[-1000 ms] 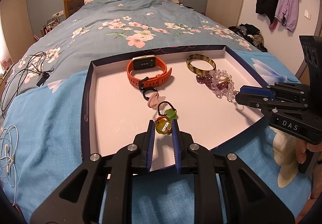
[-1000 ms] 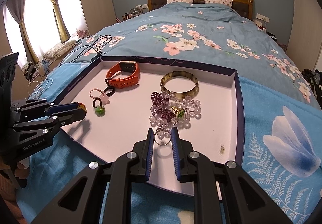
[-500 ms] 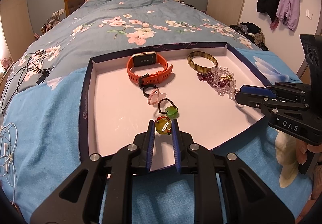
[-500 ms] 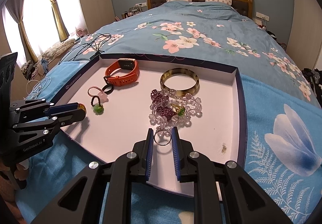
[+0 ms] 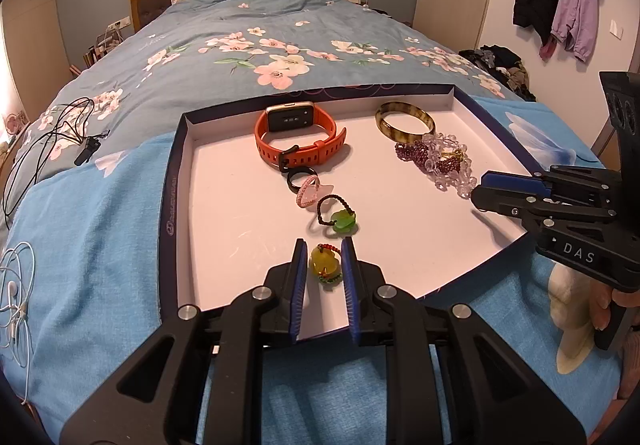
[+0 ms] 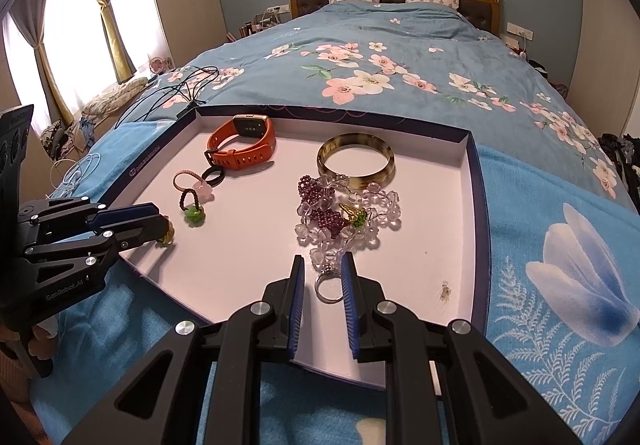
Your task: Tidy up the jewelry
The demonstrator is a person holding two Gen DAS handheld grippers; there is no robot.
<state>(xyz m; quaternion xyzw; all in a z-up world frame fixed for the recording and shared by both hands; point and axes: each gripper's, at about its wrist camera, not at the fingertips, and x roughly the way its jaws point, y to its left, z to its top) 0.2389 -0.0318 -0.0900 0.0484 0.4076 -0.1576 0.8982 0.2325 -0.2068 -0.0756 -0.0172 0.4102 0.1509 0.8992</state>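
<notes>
A white tray with a dark rim (image 5: 170,205) lies on the blue bedspread. My left gripper (image 5: 323,245) is shut on a yellow pendant with red and green beads (image 5: 325,263) near the tray's front edge. My right gripper (image 6: 322,261) is shut on a silver ring (image 6: 329,287), just in front of a heap of clear and purple bead bracelets (image 6: 344,213). Also in the tray are an orange smartwatch (image 5: 298,141), a brown bangle (image 5: 404,121), a black ring (image 5: 296,181), a pink cord ring (image 5: 308,193) and a green bead charm (image 5: 340,219).
Black cables (image 5: 52,137) and white earphones (image 5: 14,293) lie on the bed left of the tray. A small dark speck (image 6: 445,291) sits in the tray's right front corner. Jackets (image 5: 560,1) hang on the right wall. A hand (image 5: 600,309) holds the right gripper's handle.
</notes>
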